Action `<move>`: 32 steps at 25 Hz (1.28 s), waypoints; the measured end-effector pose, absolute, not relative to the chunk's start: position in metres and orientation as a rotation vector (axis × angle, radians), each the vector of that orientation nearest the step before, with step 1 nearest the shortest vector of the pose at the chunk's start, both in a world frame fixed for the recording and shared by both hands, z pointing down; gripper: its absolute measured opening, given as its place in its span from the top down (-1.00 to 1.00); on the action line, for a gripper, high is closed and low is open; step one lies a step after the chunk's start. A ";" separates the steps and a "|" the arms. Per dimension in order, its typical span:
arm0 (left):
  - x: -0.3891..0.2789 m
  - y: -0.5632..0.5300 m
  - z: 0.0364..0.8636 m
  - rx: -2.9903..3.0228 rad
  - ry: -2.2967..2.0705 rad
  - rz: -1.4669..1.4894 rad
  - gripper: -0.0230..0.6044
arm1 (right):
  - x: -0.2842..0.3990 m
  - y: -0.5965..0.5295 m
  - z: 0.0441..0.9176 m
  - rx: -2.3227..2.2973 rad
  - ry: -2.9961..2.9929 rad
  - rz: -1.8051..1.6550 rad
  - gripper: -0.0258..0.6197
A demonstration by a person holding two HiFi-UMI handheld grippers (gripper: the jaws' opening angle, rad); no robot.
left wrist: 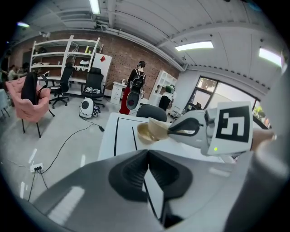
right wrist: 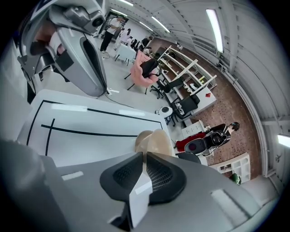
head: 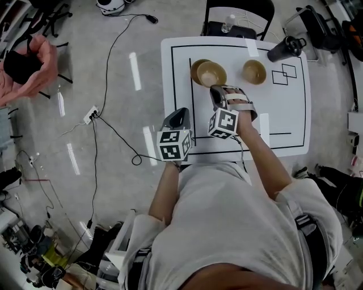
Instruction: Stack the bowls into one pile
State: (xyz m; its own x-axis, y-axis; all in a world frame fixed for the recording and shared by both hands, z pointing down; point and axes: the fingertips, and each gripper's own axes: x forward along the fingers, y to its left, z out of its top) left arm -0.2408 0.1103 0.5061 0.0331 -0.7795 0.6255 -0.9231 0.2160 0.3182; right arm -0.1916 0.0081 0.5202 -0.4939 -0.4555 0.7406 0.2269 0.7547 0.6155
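Three tan bowls are on or over the white table (head: 283,113). My right gripper (head: 217,89) is shut on the near rim of one bowl (head: 212,73), which partly overlaps a second bowl (head: 197,67) just behind it to the left. In the right gripper view the pinched bowl (right wrist: 159,141) sits at the gripper (right wrist: 143,156) with the other bowl (right wrist: 140,139) beside it. The third bowl (head: 254,71) stands apart to the right. My left gripper (head: 180,113) hangs shut and empty at the table's left edge; its view shows its gripper (left wrist: 148,154) and the held bowl (left wrist: 149,131).
A black tumbler (head: 283,48) stands at the table's far right corner. A black chair (head: 238,17) stands behind the table. Cables (head: 113,127) and a power strip (head: 91,115) lie on the floor to the left, and a pink armchair (head: 34,68) is further left.
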 end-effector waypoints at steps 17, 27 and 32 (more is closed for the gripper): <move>-0.292 0.104 0.527 1.633 -1.676 0.320 0.92 | -0.224 0.005 0.543 0.228 -1.872 -0.770 0.83; -0.311 0.109 0.536 1.678 -1.615 0.416 0.92 | -0.232 0.003 0.558 0.287 -1.874 -0.702 0.83; -0.320 0.118 0.540 1.695 -1.588 0.457 0.92 | -0.235 0.005 0.560 0.314 -1.876 -0.691 0.83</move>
